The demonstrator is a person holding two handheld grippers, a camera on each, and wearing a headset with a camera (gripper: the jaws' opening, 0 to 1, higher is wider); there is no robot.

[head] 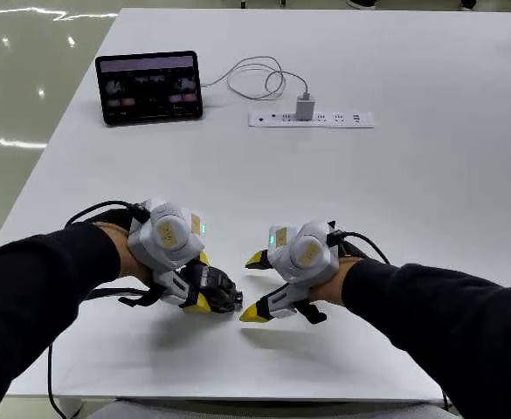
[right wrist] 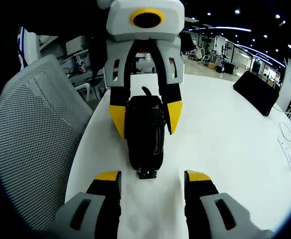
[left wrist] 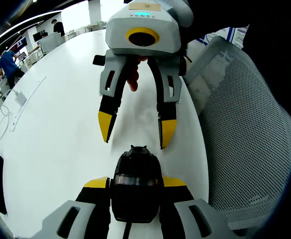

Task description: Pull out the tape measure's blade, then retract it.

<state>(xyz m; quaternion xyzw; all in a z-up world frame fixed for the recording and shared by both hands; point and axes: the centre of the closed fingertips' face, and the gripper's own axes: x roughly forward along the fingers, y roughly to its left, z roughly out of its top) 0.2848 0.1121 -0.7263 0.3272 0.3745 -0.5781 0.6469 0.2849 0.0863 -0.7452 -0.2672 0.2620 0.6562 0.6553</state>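
"What was on the counter (head: 412, 192)?"

"A tablet (head: 150, 85) stood at the far side. Both tools were down by the near edge, facing each other."

"And the left hand-held gripper (head: 199, 281)?"

"Pinching the black tape measure (head: 216, 288) by its sides."

"The right hand-held gripper (head: 254, 286)?"

"Jaws spread. The tape measure's nose sat just between its yellow tips, and neither tip seemed to touch it."

The white table (head: 430, 192) carries a black tablet (head: 150, 85), propped upright at the far left. A white power strip (head: 342, 119) lies flat to its right, with a charger (head: 305, 106) plugged in and a looped cable (head: 255, 78) running to the tablet. A black tape measure (head: 213, 288) sits near the front edge.
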